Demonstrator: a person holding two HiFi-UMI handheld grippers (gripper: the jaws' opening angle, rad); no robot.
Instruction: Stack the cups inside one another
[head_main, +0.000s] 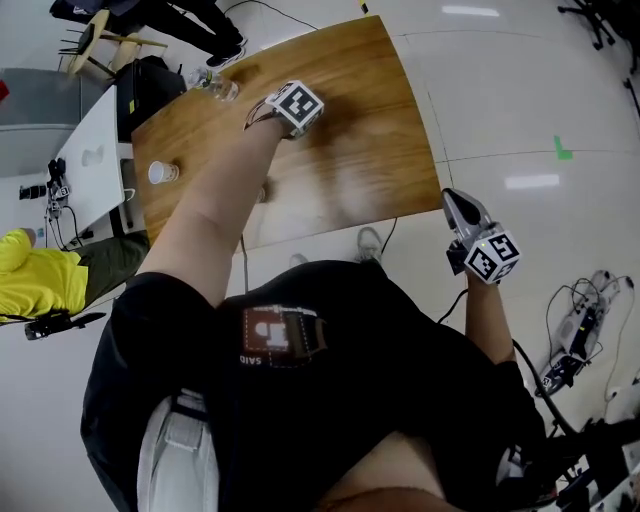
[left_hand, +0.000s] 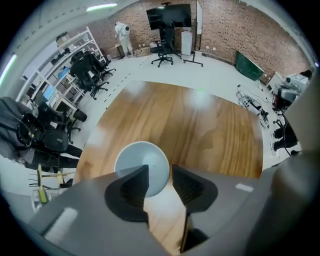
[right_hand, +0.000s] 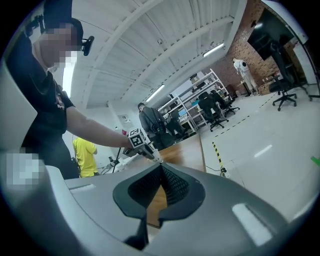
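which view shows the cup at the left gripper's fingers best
The left gripper view: it looks down on the white cup, partly behind the left gripper's open fingers. The head view gives only a small pale shape there; the right gripper view shows no clear cup.

Brick wall (left_hand: 240, 30), black screen (left_hand: 169, 16) far ahead of left gripper (left_hand: 160, 169); office chairs (left_hand: 92, 70), shelving (left_hand: 60, 55) to its left; white floor (left_hand: 220, 75).
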